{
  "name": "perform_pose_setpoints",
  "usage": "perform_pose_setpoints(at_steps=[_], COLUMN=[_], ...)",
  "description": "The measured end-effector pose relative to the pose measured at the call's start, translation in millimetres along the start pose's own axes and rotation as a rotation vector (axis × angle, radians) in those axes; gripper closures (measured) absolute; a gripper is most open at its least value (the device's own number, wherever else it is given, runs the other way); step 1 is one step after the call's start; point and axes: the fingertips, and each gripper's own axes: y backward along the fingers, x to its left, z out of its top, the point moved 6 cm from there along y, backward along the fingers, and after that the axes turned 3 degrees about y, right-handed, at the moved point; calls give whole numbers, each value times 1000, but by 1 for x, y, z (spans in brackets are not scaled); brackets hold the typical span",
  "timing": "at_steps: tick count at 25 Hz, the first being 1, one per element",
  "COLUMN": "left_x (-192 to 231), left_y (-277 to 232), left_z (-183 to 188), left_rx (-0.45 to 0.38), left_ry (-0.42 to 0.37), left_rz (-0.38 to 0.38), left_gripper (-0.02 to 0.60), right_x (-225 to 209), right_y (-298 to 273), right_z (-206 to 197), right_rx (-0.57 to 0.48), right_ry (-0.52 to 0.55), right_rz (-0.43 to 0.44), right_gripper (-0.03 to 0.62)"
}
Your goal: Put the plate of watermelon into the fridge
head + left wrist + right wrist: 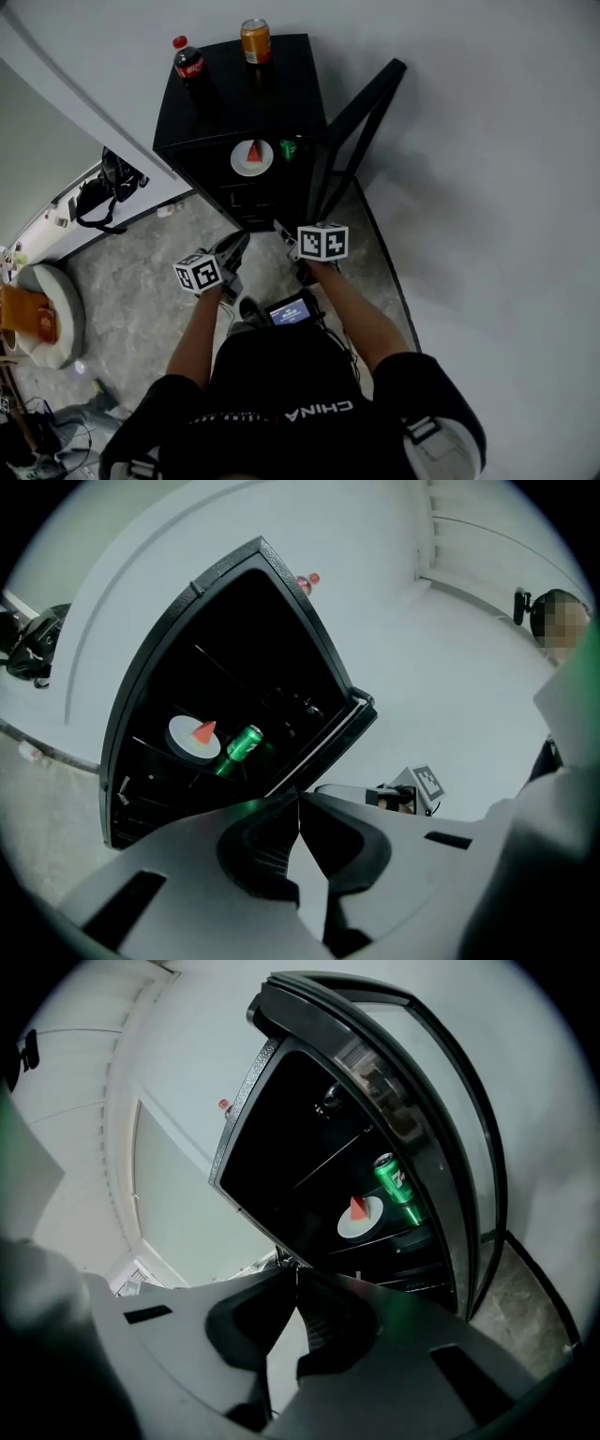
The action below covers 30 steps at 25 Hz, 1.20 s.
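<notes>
Plate of watermelon (244, 165) in fridge (246, 94), fingers (262, 855) (332, 1327) closed, empty

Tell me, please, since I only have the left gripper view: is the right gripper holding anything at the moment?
Observer: No. The right gripper is empty; the right gripper view shows its jaws together with nothing between them.
Operator: Thank you. Could you also say what stands on top of the fridge?
Observer: In the head view an orange can stands upright on the fridge top, to the right of a cola bottle and apart from it.
</notes>
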Motion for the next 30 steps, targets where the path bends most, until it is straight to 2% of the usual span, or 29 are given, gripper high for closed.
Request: perform_pose_setpoints(at_steps=[3,6,13,18,25,30], left_x=[-1,-6,-31,-38,-42,-50], left_y=[12,23,62,117,196,220], left_z=[-24,-33,-37,-61,-122,-151], left_rx=[15,15,10,-21,-22,13], left_ry=[18,35,-32,-23,4,20], left_rz=[13,-4,-58,-96,-121,-144], left_gripper=[569,569,569,569,569,569], right_x=[-2,2,48,84,133,149], right_y=[13,26,41,51,84,108], right_z=[-17,-27,-54,-97,-183,-219], right_rx=[-5,-28,-90,-126,-149,-162], right_ry=[-13,-34,-7,-10,-33,-53], right_rz=[-2,-15,-34,-55,-99,-129], right_gripper=[579,579,579,579,579,579])
